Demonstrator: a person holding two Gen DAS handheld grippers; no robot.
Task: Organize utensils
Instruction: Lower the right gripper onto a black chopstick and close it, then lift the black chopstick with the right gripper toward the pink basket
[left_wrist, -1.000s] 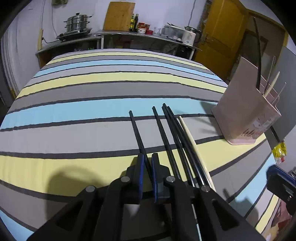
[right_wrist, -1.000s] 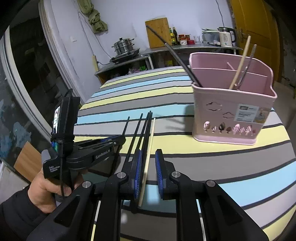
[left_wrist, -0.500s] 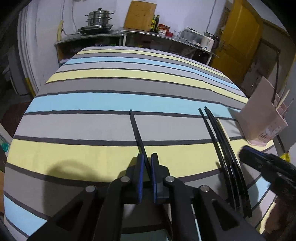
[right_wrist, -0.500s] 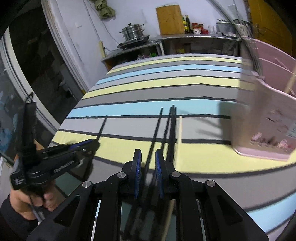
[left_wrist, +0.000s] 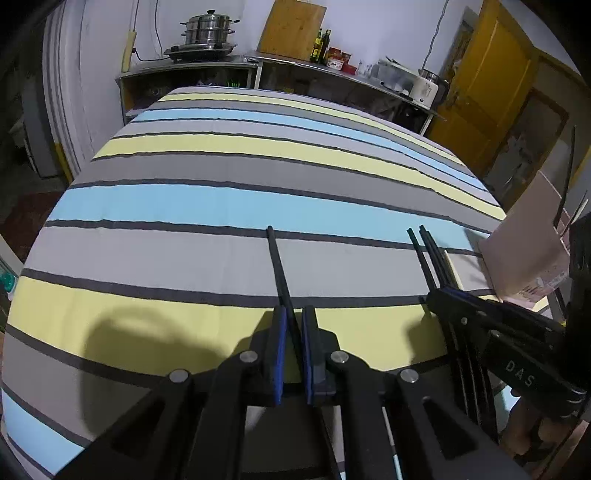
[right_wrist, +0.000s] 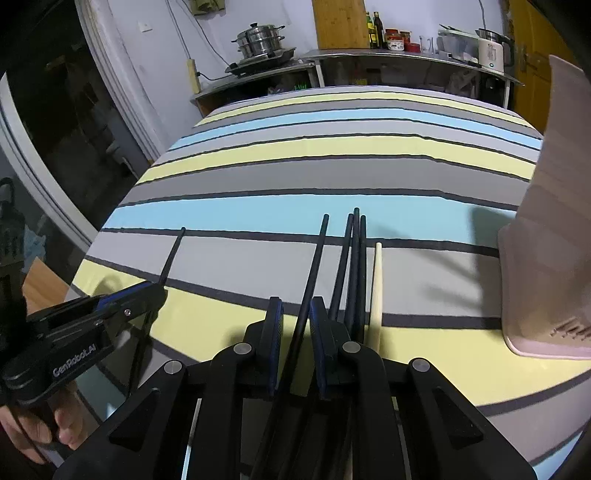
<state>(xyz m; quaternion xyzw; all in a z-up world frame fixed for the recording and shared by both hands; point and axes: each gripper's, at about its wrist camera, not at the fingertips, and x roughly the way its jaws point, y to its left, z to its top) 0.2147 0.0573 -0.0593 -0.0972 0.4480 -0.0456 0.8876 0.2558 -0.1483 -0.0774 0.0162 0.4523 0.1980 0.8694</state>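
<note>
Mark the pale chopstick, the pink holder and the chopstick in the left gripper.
pale chopstick (right_wrist: 376, 284), right wrist view, mid-shaft.
pink holder (right_wrist: 546, 258), right wrist view, near side wall.
black chopstick in the left gripper (left_wrist: 277, 269), left wrist view, shaft beyond the pads.

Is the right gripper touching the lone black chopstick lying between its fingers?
Cannot tell. In the right wrist view the right gripper straddles the black chopstick, with slim gaps seemingly either side, but not plainly.

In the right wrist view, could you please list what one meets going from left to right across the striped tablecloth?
Left gripper holding a lone black chopstick → black chopstick between the right gripper's fingers → bundle of three black chopsticks → pale wooden chopstick → pink utensil holder.
</note>
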